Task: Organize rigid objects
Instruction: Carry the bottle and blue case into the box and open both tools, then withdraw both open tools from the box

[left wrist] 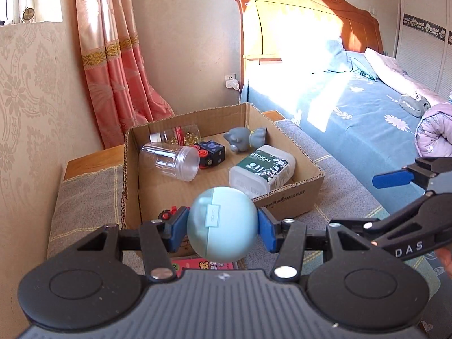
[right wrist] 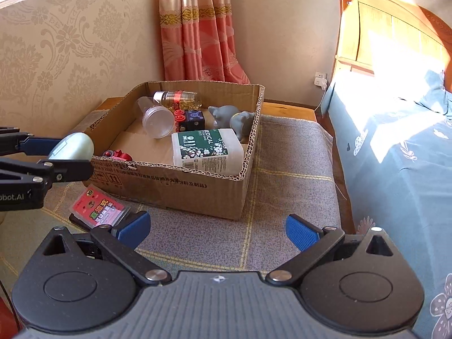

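My left gripper is shut on a pale blue egg-shaped case, held above the near edge of an open cardboard box; the case also shows in the right wrist view. The box holds a clear jar, a bottle of gold beads, a black cube, a grey animal toy, a white medical tub and a small red toy. My right gripper is open and empty over the grey mat, in front of the box.
A pink card pack lies on the grey mat left of the right gripper. A bed with blue bedding runs along the right. A wall and pink curtain stand behind the box.
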`<state>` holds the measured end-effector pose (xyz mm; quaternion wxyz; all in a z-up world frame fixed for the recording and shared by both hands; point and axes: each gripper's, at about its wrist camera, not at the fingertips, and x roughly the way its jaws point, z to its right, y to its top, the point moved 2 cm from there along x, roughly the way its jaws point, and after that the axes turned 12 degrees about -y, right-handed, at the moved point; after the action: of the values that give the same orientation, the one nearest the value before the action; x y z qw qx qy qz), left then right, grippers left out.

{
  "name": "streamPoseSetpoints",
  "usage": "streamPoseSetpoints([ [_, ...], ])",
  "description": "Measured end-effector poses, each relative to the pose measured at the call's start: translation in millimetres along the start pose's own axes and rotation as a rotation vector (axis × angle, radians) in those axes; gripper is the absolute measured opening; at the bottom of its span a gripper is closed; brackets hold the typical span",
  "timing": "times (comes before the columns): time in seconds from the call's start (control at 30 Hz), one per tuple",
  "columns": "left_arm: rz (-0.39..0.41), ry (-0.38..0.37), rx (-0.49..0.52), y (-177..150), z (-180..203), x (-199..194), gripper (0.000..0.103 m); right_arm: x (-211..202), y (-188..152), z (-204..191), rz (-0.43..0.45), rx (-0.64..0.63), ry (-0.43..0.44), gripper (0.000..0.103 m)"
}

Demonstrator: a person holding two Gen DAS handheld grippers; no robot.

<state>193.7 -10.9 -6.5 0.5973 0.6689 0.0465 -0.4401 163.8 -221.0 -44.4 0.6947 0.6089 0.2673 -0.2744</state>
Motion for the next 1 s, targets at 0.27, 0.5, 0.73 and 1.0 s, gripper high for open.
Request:
streamPoseSetpoints([
  [0.27,-0.046,0.015,0.006,28.3,-10.0,50.9,0.052,-4.2,-8.1,14.4,-0.002,0.052,0.003,0.103],
  [0.5,-0.113,0.033,-0.042,24.9,-27.1,86.7,0.052,2.6,-12.7,19.5,-0.028,0.067,0.005,0.103],
  [0.73,-0.011,0.111,-0.067,31.3,-32.1,70.1,0.102,4.7,-12.9,20.2,-0.035,0.073,0.008,0.103],
  [1.0,0.005,0.134,-0.084,21.3,-28.4,38.0,0.103,2.3,-12.2,10.0,-0.036,0.057,0.014,0.103],
])
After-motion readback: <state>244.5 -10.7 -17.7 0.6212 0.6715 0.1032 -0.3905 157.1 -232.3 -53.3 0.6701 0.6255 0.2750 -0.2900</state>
